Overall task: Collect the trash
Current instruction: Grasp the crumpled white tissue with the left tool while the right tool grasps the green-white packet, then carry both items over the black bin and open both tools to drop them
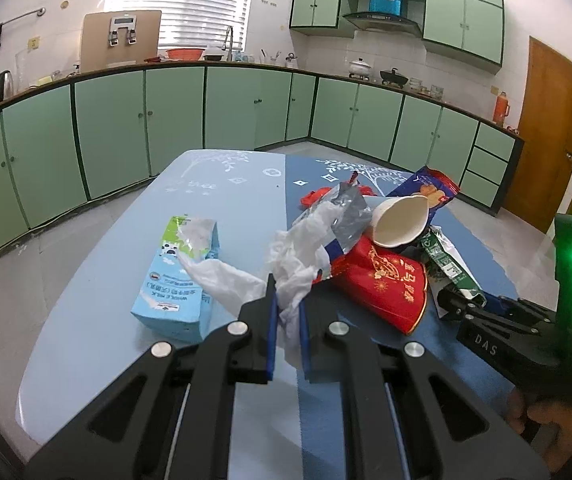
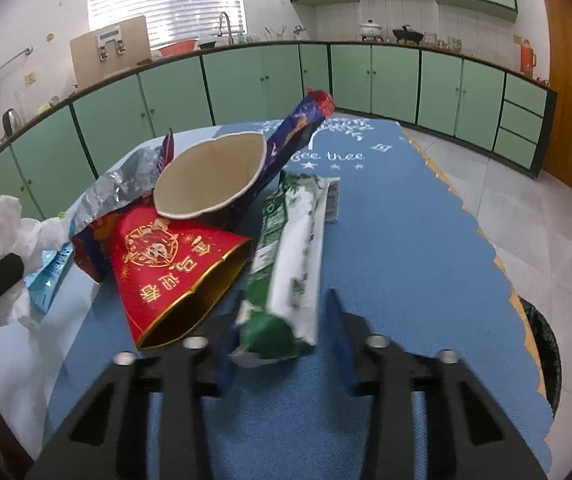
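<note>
A heap of trash lies on the blue table (image 1: 106, 304). My left gripper (image 1: 287, 300) is shut on a crumpled white tissue (image 1: 297, 264), which also shows in the right wrist view (image 2: 10, 224). My right gripper (image 2: 286, 312) is open around the near end of a green and white wrapper (image 2: 289, 256), which also shows in the left wrist view (image 1: 447, 262). Beside it lie a squashed red paper cup (image 2: 174, 264), a white crushed cup (image 2: 210, 180), a silver foil bag (image 2: 126, 184) and a dark blue snack bag (image 2: 297, 124). A light blue milk carton (image 1: 182, 276) lies left of the tissue.
Green kitchen cabinets (image 1: 174, 120) run along the far walls. A wooden door (image 1: 549, 132) stands at the right. A dark round bin (image 2: 545, 344) sits on the floor by the table's right edge. The right gripper body (image 1: 525, 320) is at the right in the left wrist view.
</note>
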Motion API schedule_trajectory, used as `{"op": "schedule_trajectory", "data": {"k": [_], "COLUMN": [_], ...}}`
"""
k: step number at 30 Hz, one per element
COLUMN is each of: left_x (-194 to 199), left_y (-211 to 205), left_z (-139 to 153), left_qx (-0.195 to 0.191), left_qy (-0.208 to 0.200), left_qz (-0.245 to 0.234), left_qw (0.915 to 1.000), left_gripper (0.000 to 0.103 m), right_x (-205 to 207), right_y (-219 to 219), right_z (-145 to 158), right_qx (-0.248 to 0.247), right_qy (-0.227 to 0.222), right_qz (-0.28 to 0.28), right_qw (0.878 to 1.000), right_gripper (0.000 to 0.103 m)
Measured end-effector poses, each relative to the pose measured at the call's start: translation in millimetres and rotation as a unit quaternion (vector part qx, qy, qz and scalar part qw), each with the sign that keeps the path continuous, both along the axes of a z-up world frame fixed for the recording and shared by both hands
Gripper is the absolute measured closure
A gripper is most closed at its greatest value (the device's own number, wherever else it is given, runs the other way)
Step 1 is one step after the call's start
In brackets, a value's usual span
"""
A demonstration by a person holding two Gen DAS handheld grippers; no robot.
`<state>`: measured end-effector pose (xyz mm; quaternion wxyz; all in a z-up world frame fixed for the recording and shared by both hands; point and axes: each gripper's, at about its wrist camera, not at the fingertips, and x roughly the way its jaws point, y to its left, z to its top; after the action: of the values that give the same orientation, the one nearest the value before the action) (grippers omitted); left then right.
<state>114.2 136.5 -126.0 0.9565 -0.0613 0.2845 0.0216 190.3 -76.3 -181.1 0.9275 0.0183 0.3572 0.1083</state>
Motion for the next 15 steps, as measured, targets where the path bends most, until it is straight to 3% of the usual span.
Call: {"op": "schedule_trajectory", "data": {"k": [3, 15], "left_x": [-2.5, -7.7], "left_y": [0.2, -20.6], "left_z": [0.0, 17.5], "left_qx": [0.002, 0.006], "left_qy": [0.0, -0.022], "left_qz": [-0.001, -0.025], "left_qw": [1.0, 0.9994], "left_gripper": [0.095, 0.095], "right_x": [-1.6, -26.4], "right_y": [-5.2, -41.4], "right_z": [1.5, 24.9], "right_qx": [0.005, 0.007], "right_qy": [-0.001, -0.027], "right_qz": [-0.002, -0.018], "right_qw": [1.0, 0.999], "right_gripper": [0.076, 0.081]}}
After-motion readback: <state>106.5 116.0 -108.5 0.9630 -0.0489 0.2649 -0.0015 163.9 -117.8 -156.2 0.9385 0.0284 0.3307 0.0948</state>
